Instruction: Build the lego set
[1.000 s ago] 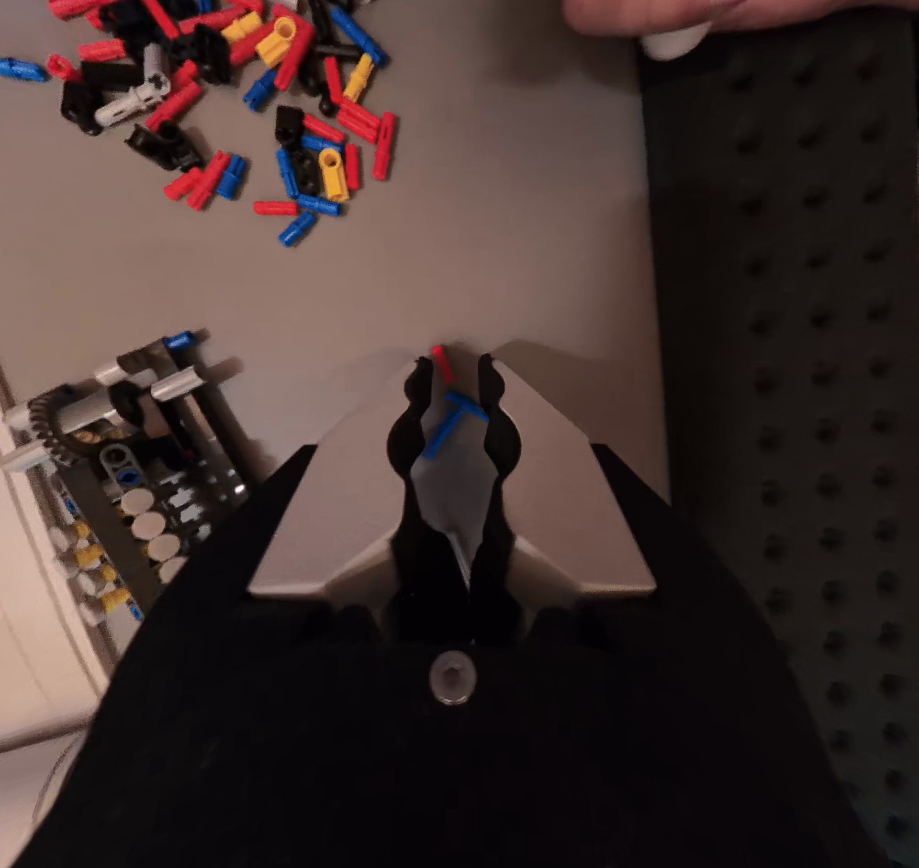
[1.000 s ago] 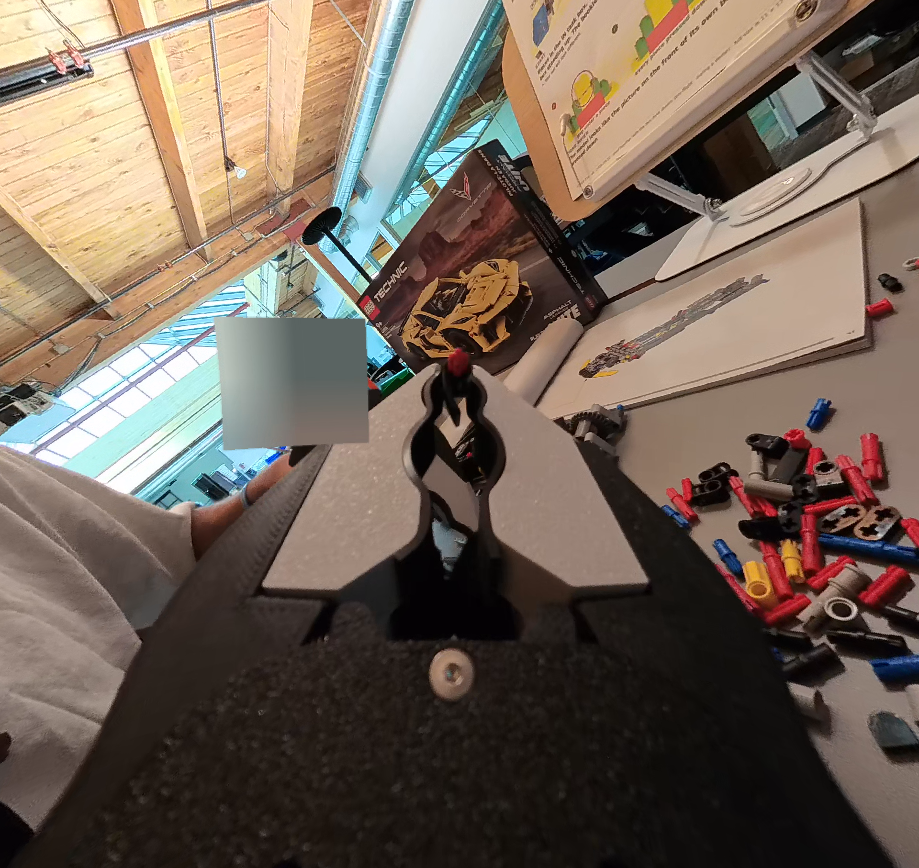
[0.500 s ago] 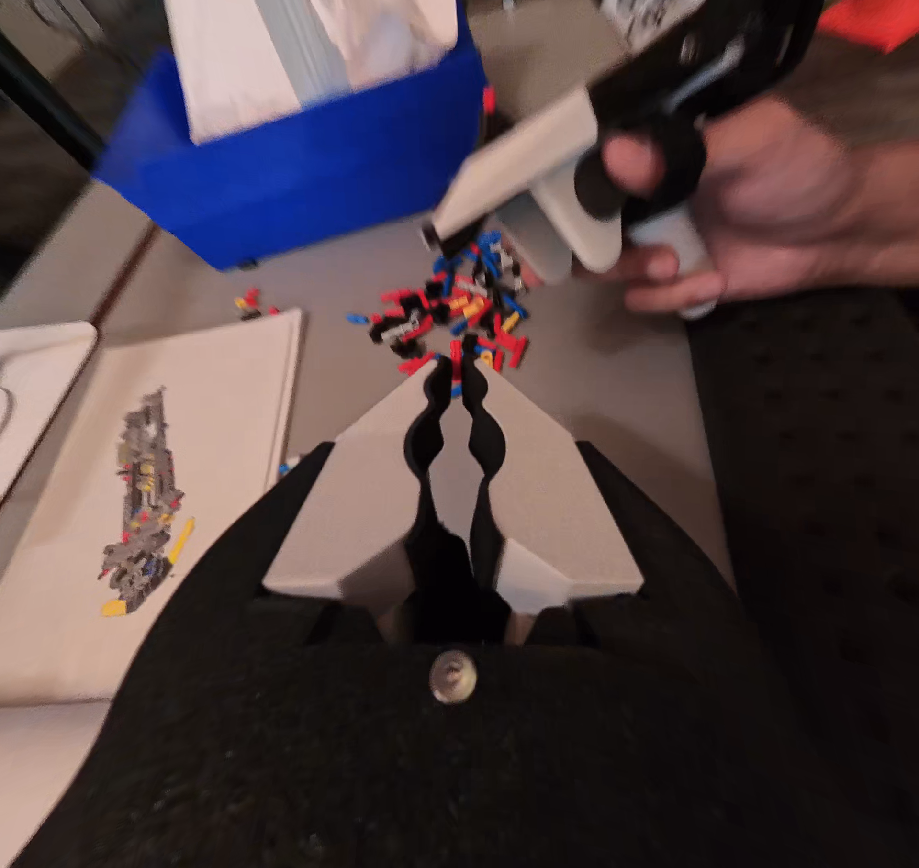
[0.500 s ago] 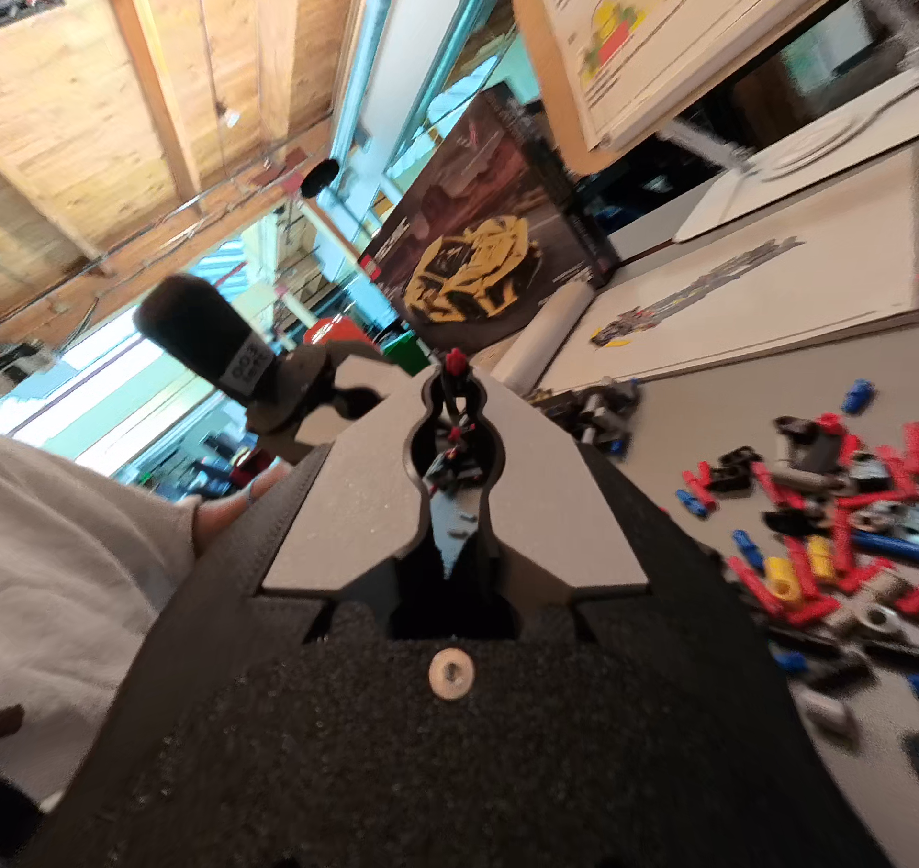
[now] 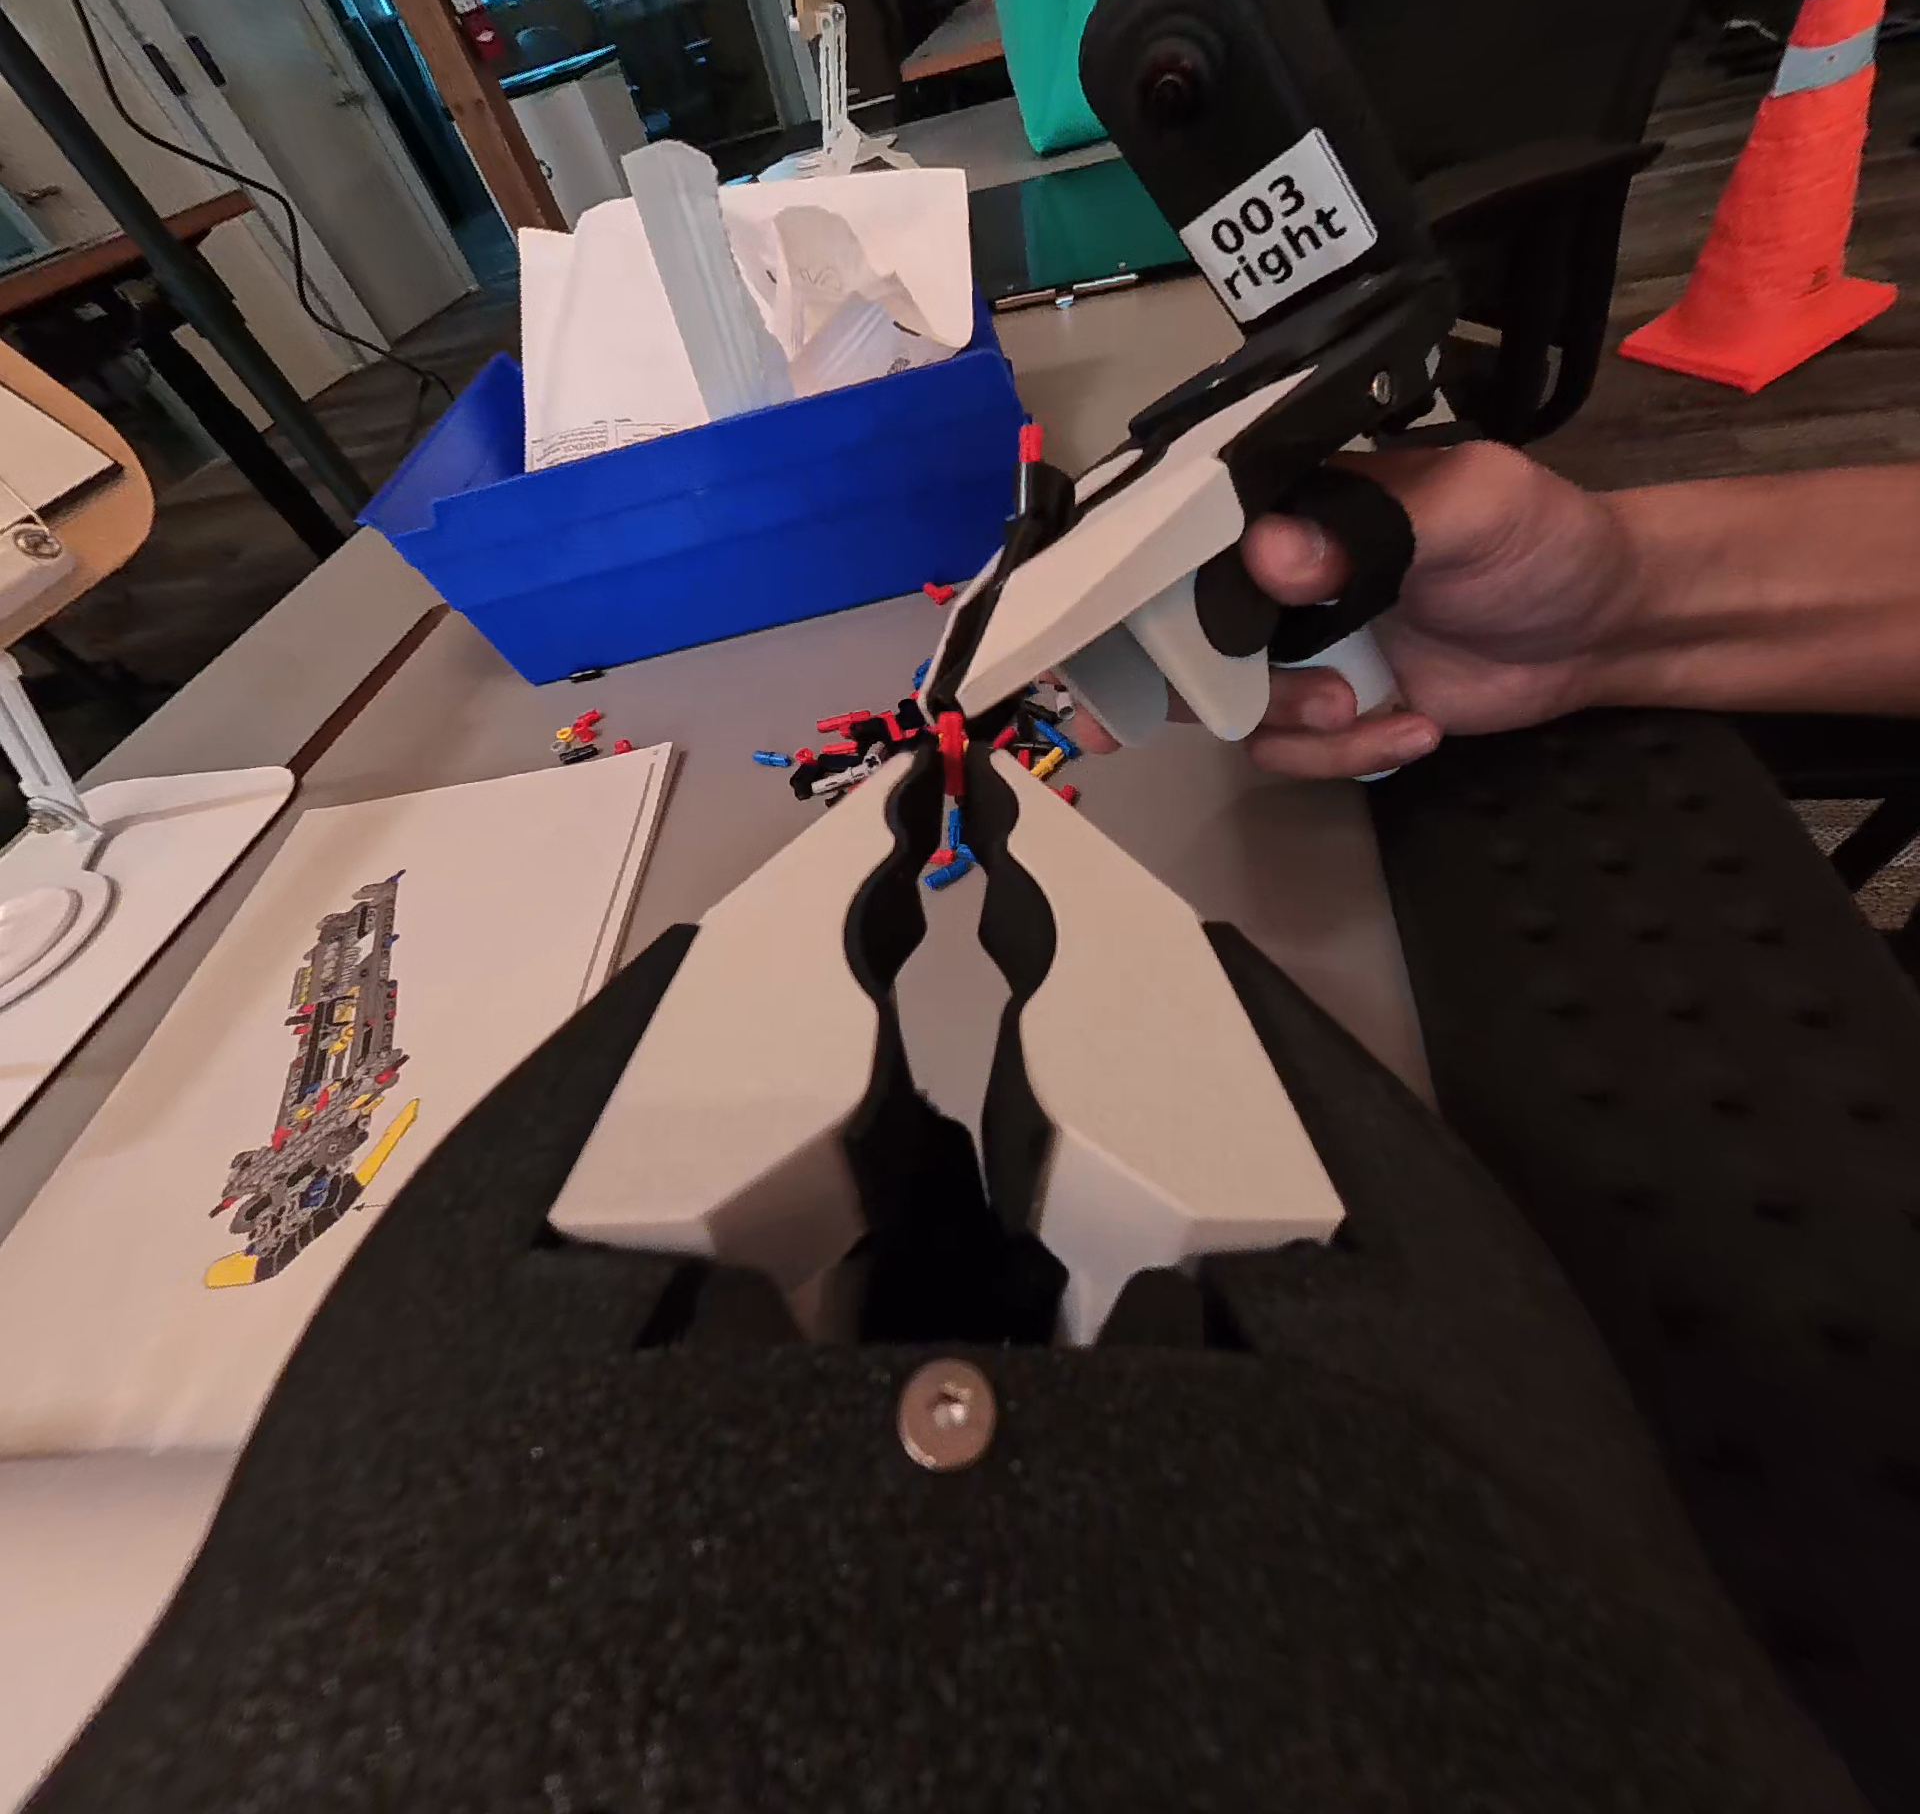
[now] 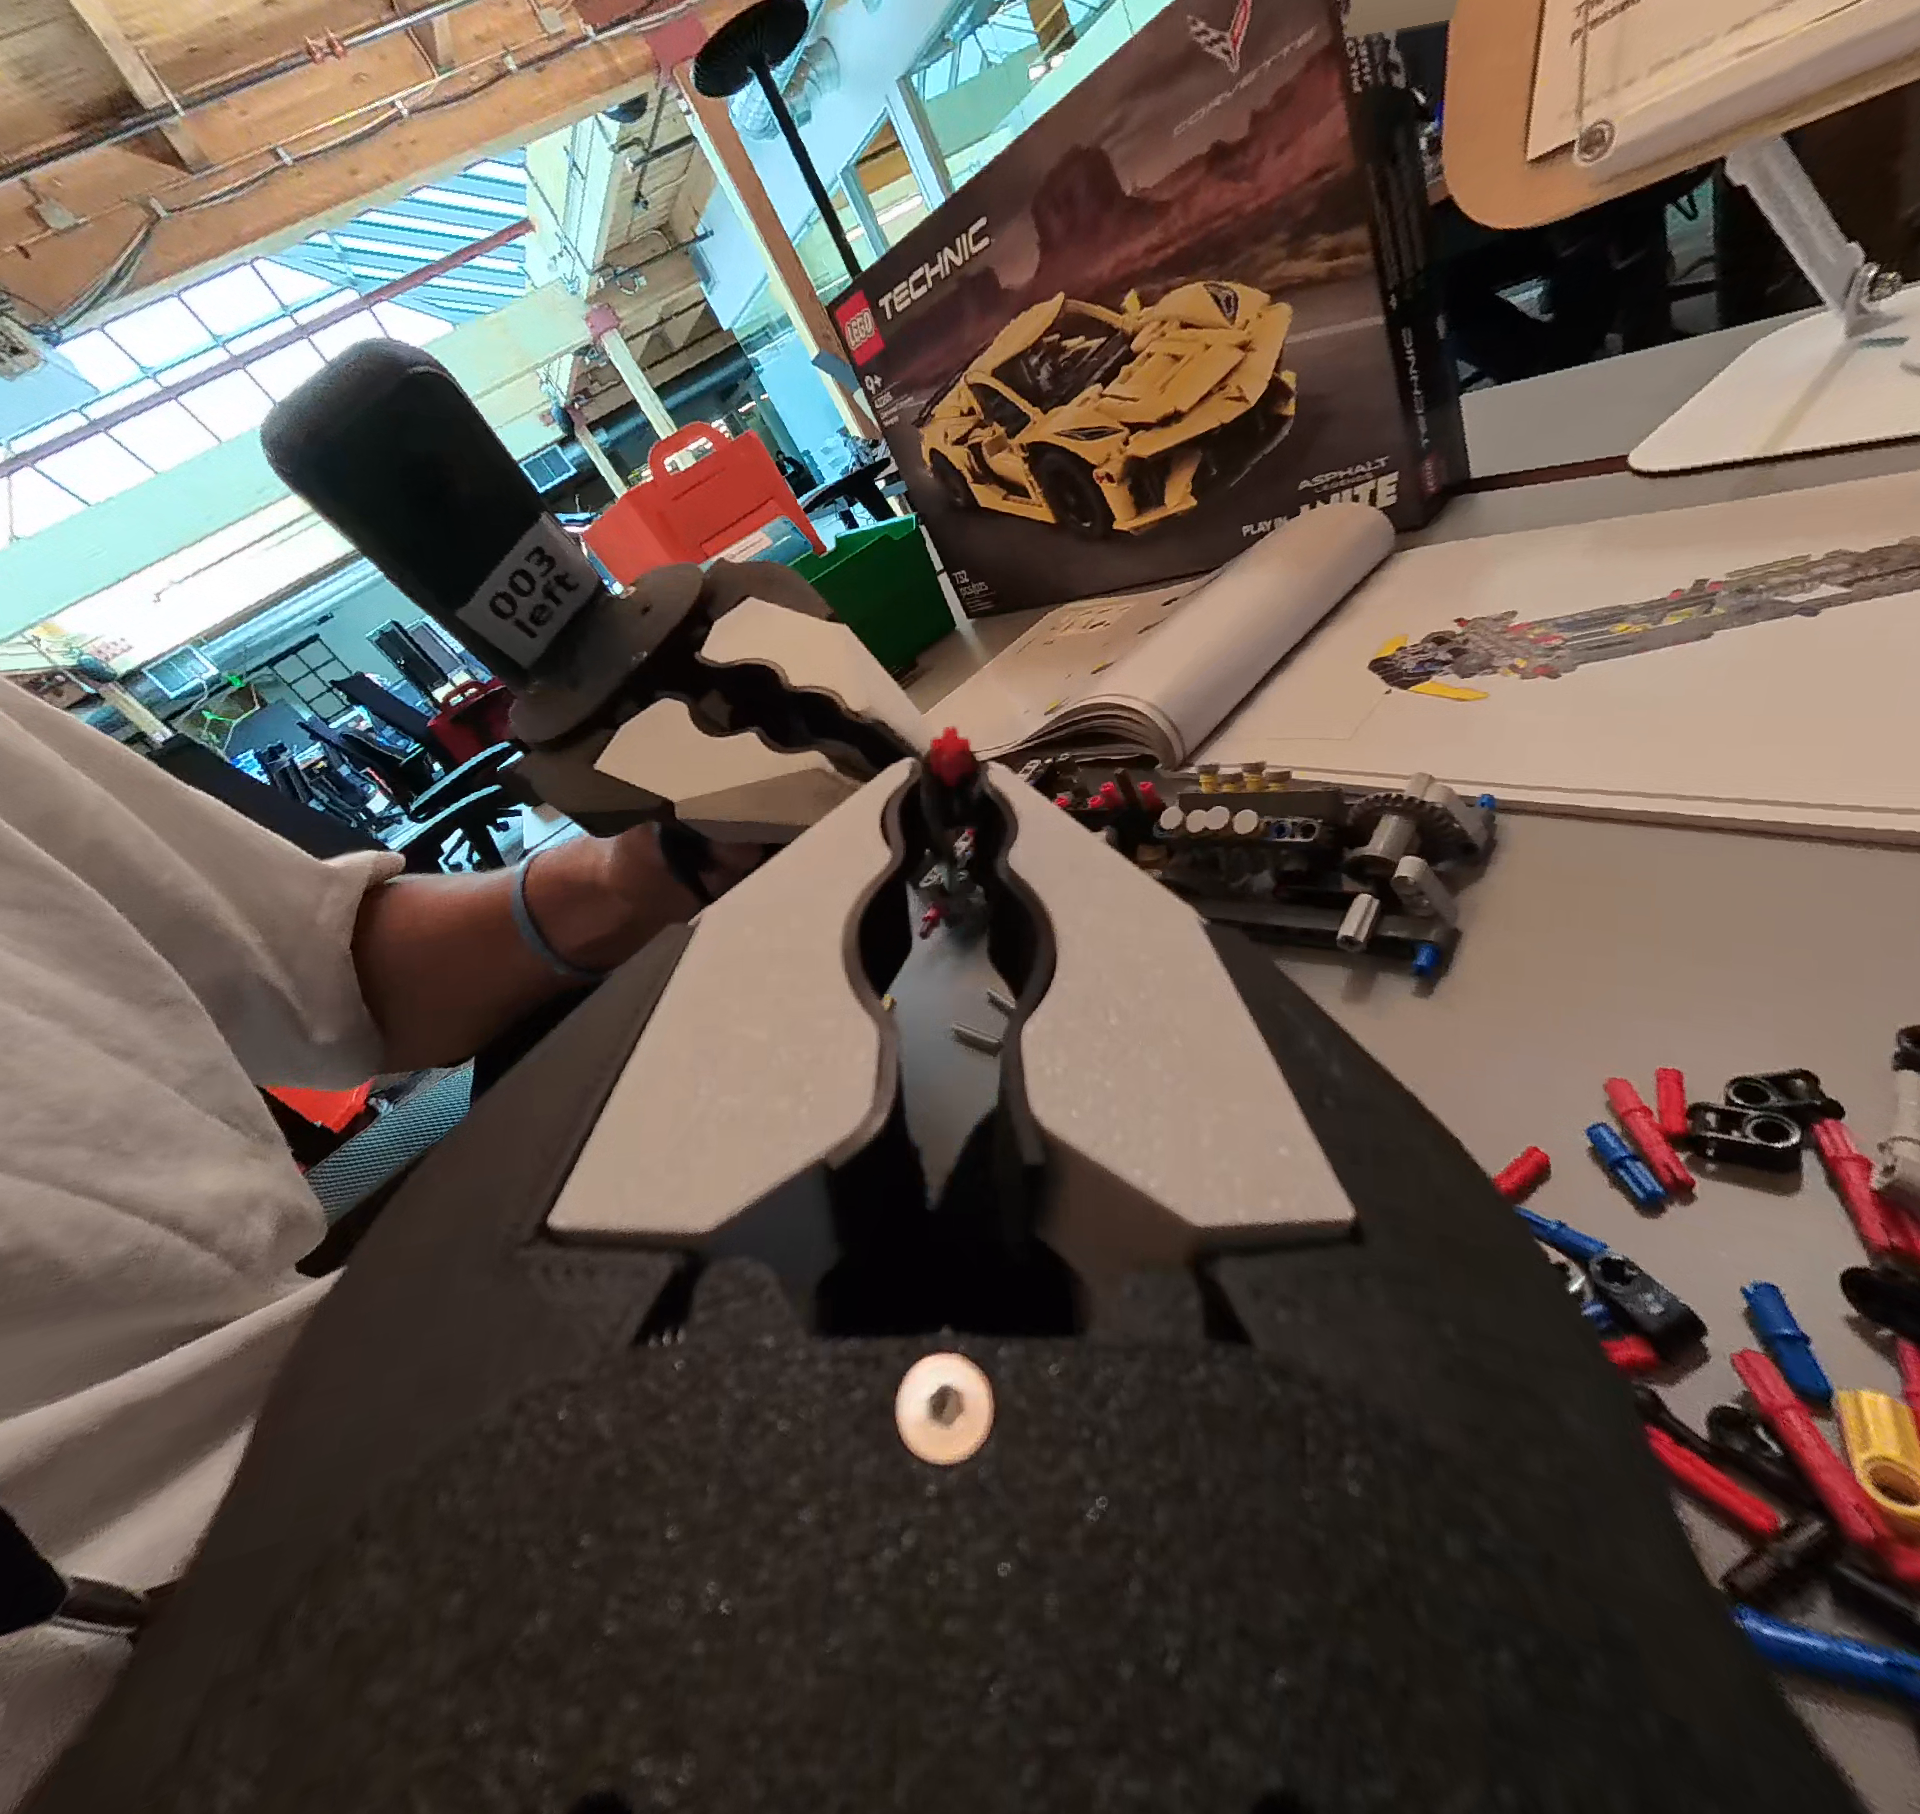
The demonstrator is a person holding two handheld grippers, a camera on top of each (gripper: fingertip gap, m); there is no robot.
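Note:
My left gripper is shut on a small red pin, held above the grey table. My right gripper is shut on a small red-tipped pin. The two grippers' tips are close together in the air. The right gripper also shows in the left wrist view, held by a hand, with its red pin sticking out of the tip. The left gripper shows in the right wrist view, just left of my tips. A partly built grey and black model lies on the table beyond them.
Loose red, blue, black and yellow pieces lie in a pile, also seen in the right wrist view. An open instruction booklet lies at left, a blue bin behind. The set's box stands at the back. A black mat is at right. The tips of both grippers are at nearly the same place.
My left gripper has swung up from pointing down at the table to level, now facing the right gripper. The right gripper has tilted down towards the table. Both still hold their pins.

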